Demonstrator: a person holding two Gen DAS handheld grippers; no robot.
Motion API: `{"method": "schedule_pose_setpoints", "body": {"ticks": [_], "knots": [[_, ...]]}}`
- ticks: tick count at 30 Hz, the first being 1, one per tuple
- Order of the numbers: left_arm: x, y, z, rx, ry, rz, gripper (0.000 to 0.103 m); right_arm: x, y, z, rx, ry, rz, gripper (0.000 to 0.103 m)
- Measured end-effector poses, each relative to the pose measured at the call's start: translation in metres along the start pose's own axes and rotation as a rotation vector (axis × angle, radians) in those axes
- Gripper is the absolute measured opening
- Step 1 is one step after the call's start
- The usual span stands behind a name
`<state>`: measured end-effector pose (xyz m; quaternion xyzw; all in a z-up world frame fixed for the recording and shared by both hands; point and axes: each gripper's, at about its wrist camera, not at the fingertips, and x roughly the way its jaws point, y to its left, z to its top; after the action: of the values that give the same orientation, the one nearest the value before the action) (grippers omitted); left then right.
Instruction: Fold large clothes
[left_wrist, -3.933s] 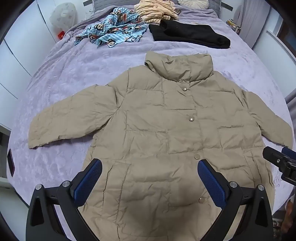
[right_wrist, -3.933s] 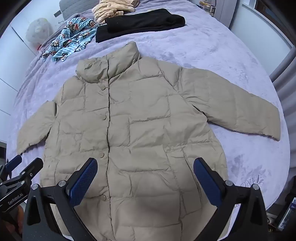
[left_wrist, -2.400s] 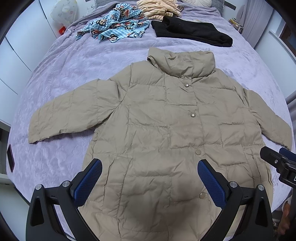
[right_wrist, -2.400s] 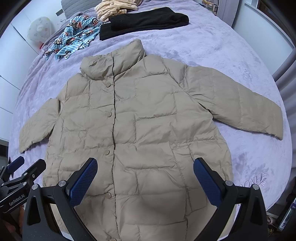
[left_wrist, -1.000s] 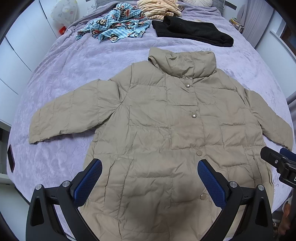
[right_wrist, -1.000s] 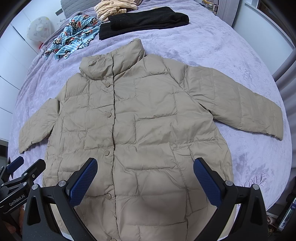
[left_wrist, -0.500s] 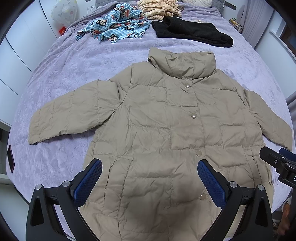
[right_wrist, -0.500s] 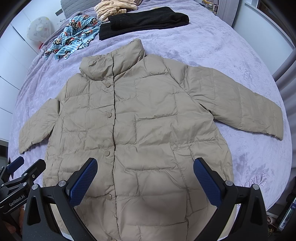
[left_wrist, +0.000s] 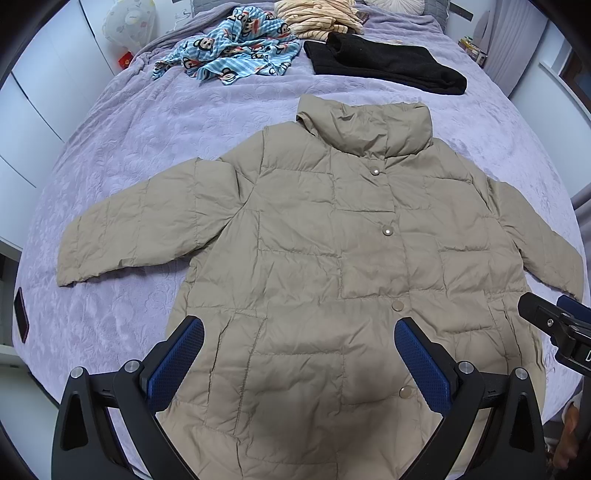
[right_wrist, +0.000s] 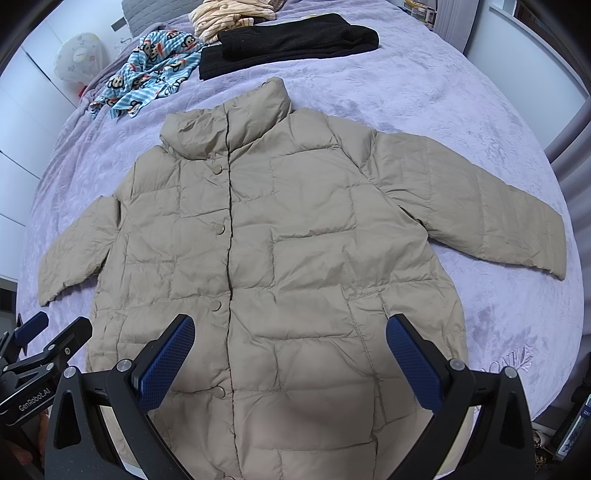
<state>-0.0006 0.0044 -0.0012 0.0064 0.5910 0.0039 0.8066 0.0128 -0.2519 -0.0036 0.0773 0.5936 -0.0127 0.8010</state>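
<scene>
A beige quilted puffer jacket (left_wrist: 332, 266) lies flat and face up on a lavender bed (left_wrist: 155, 140), snaps closed, collar pointing away, both sleeves spread outward. It also fills the right wrist view (right_wrist: 295, 258). My left gripper (left_wrist: 299, 365) is open and empty, hovering above the jacket's lower hem. My right gripper (right_wrist: 290, 362) is open and empty, also above the lower hem. Each gripper shows at the edge of the other's view: the right one (left_wrist: 554, 328) at right, the left one (right_wrist: 44, 343) at left.
At the far end of the bed lie a blue monkey-print garment (left_wrist: 232, 55), a folded black garment (left_wrist: 384, 66) and a striped cream garment (left_wrist: 317, 18). White cabinets (left_wrist: 40, 92) stand at left. A dark phone-like object (left_wrist: 21, 310) lies at the bed's left edge.
Over the earlier frames both views drew back slightly from the jacket. In the last second almost nothing has moved.
</scene>
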Motion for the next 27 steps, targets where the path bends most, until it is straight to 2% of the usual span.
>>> {"method": "schedule_pose_setpoints", "body": {"ticks": [27], "knots": [[0.005,0.012,-0.002,-0.022,0.011,-0.006,0.103,0.007,0.008,-0.003,-0.003,0.017,0.003,0.103]]}}
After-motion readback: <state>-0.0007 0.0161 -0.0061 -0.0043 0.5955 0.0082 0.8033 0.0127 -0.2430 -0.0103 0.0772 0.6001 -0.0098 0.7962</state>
